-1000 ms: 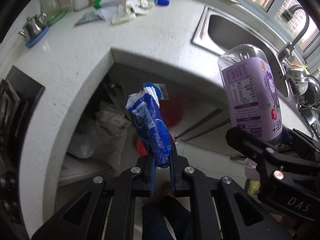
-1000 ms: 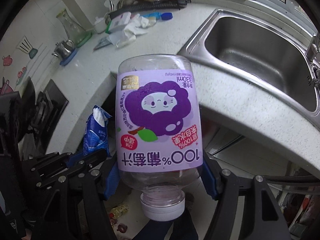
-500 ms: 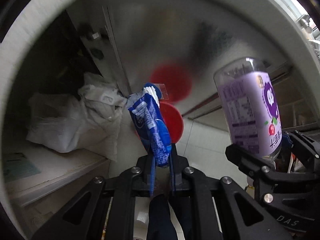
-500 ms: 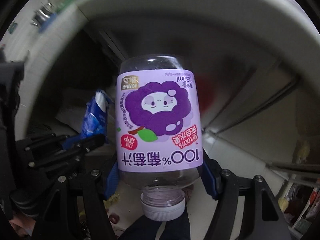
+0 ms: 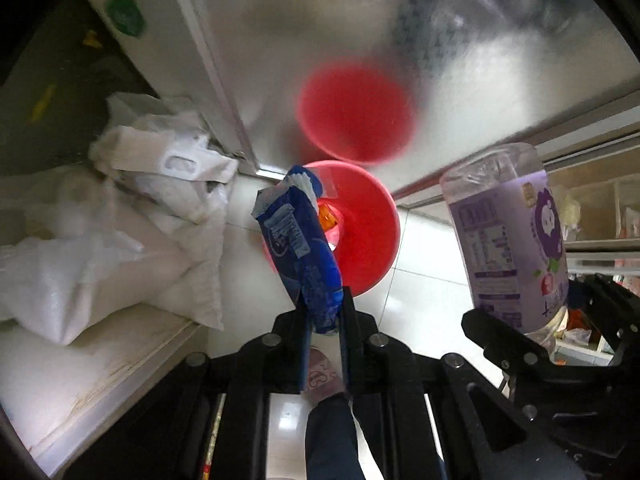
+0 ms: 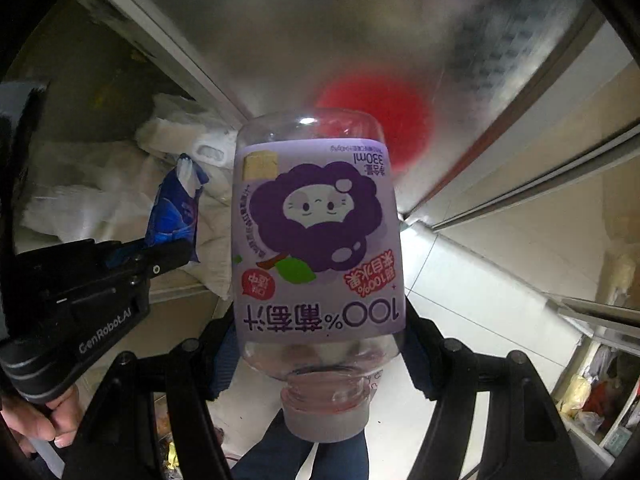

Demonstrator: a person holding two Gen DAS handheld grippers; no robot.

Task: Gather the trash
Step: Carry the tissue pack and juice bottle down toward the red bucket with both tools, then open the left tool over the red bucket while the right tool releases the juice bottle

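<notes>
— Okay, quick status? Both hands loaded?

— Yes. Left gripper (image 5: 323, 312) is clamped nearly closed on the bottom end of a blue wrapper (image 5: 298, 246), which stands up tilted from the jaws. Right gripper (image 6: 316, 344) is spread wide around an empty grape juice bottle (image 6: 316, 248), gripped near the shoulder, cap toward the camera, base pointing away.

— Where's the trash going?

— Red bin (image 5: 368, 236) on the floor tiles, I'd guess. From the left wrist view the wrapper sits in front of its opening; something orange is already inside. Bottle is off to the right of the bin, not over it.

— Risks?

— Wrapper is light and floppy, so it could drift and miss the rim when let go, or cling to a pad. Bottle is smooth and round, held at one end only; it could slip or pivot out early and roll across the tiles. Dropping both at once, the bottle might hit the rim and tip the bin.

— Anything in the way?

— White plastic bags (image 5: 160, 184) heaped on a low shelf just left of the bin, near the wrapper's path. Shiny cabinet door (image 5: 400, 32) right behind the bin, showing a red reflection. Person's slippered foot (image 5: 320, 372) is below the left gripper, close to the bin.
</notes>
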